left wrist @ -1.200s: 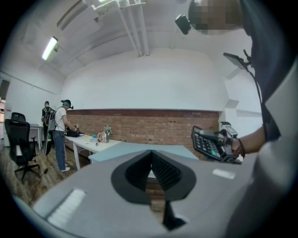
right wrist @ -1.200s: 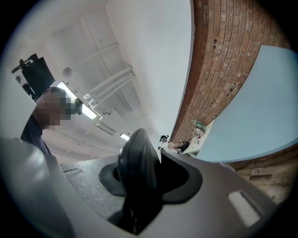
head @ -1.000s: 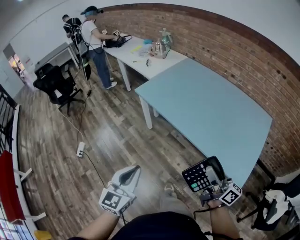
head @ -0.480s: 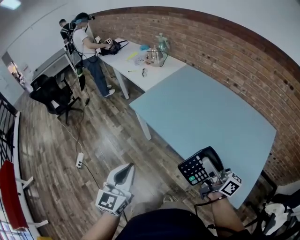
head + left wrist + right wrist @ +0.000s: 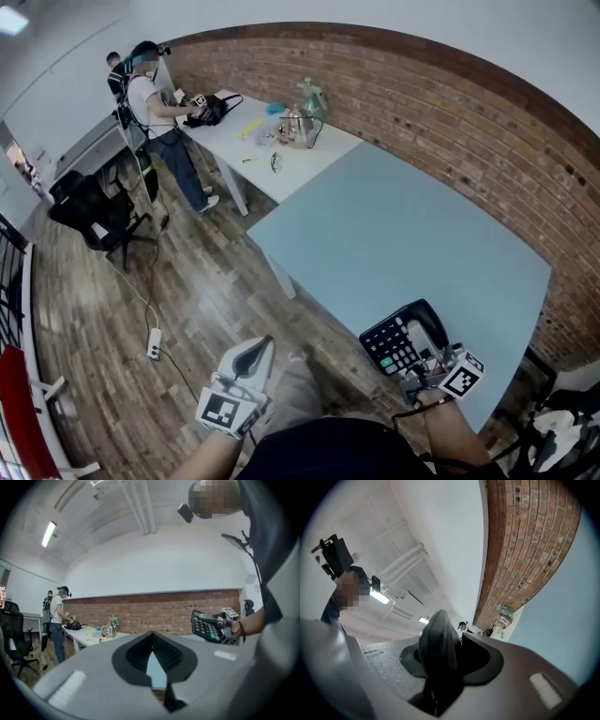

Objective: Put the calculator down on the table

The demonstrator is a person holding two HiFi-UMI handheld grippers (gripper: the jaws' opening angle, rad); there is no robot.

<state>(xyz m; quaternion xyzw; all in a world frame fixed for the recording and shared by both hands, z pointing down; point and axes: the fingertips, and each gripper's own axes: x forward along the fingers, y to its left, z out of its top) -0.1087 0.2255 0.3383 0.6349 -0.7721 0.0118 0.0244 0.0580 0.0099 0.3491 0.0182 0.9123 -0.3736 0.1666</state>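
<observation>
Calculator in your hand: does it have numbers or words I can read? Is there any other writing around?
No text here can be quoted; nothing is readable.
Calculator keys: marks show, too small and blurred to read.
Square markers on the left gripper and right gripper: black-and-white patterns, no letters or numbers.
Things on the white table: too far and small to read.

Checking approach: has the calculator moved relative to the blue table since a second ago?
Yes. The calculator went from over the floor to the blue table, at its near edge.
</observation>
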